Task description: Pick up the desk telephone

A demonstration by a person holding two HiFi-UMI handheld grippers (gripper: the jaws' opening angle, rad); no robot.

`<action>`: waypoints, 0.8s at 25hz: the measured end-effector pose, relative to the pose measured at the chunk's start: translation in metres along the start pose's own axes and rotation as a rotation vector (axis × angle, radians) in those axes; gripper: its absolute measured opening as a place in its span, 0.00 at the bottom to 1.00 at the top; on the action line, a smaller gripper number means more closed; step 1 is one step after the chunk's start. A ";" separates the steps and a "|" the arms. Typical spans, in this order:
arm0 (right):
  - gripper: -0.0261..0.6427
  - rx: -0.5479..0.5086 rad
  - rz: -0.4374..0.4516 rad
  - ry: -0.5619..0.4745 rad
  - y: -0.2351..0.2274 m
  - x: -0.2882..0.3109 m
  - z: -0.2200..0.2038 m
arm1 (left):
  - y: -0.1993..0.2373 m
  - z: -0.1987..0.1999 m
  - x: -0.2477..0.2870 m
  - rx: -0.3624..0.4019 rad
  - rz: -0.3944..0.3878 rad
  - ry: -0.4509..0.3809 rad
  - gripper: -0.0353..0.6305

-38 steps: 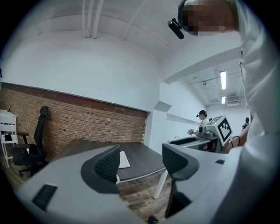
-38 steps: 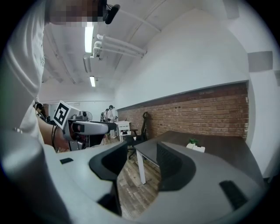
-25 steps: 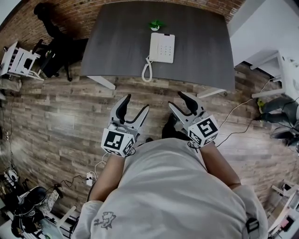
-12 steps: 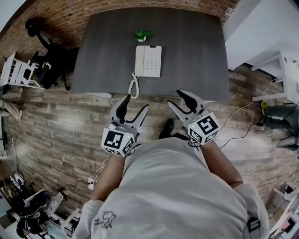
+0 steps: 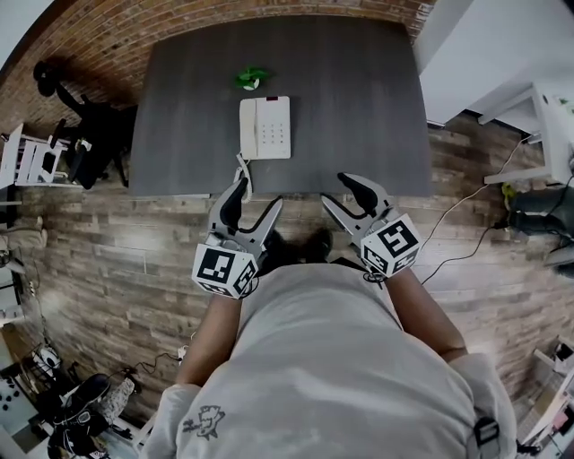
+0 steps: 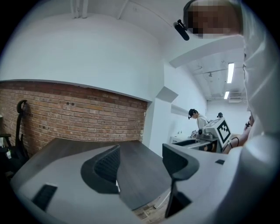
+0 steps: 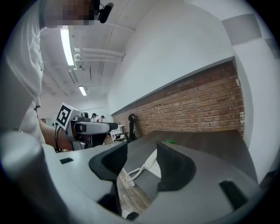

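Observation:
The white desk telephone (image 5: 265, 127) lies flat on the dark grey desk (image 5: 359, 108), handset on its left, with its coiled cord (image 5: 242, 170) trailing to the near edge. Both grippers are held over the wooden floor just short of that edge. My left gripper (image 5: 256, 199) is open and empty, directly below the phone's cord. My right gripper (image 5: 339, 191) is open and empty too, further right. In the right gripper view the telephone (image 7: 152, 162) and cord (image 7: 134, 172) show between the spread jaws of the gripper (image 7: 142, 164). The left gripper (image 6: 140, 162) looks across the bare desk (image 6: 135, 175).
A small green plant (image 5: 251, 79) stands just behind the phone. A brick wall (image 5: 108, 27) backs the desk. A black office chair (image 5: 90, 143) and white rack (image 5: 31, 157) are at the left; a white table (image 5: 547, 116) and floor cables (image 5: 466, 242) at the right.
The person has stepped closer to the desk: its near edge now reaches the jaw tips, and the phone has shifted left and down in the head view. Both grippers stay open.

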State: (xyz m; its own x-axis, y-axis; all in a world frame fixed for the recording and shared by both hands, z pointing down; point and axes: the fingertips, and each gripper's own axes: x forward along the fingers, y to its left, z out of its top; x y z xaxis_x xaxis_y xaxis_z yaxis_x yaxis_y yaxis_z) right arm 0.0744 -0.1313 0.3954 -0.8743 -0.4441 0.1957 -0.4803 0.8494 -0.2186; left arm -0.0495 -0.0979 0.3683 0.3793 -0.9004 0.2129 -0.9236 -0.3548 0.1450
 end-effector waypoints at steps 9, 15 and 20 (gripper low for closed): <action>0.36 0.019 -0.051 0.016 -0.028 0.008 -0.003 | 0.014 -0.004 0.036 -0.012 -0.048 0.013 0.53; 0.36 0.013 -0.064 0.058 -0.041 0.039 -0.004 | 0.047 -0.009 0.059 -0.032 -0.071 0.047 0.53; 0.36 0.053 -0.078 0.114 -0.057 0.074 -0.018 | 0.084 -0.021 0.078 -0.056 -0.096 0.099 0.53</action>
State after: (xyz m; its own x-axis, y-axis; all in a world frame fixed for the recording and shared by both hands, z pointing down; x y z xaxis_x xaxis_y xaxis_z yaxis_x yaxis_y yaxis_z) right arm 0.0382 -0.2074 0.4397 -0.8220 -0.4705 0.3208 -0.5523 0.7960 -0.2478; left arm -0.0962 -0.1925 0.4177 0.4719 -0.8328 0.2894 -0.8794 -0.4211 0.2220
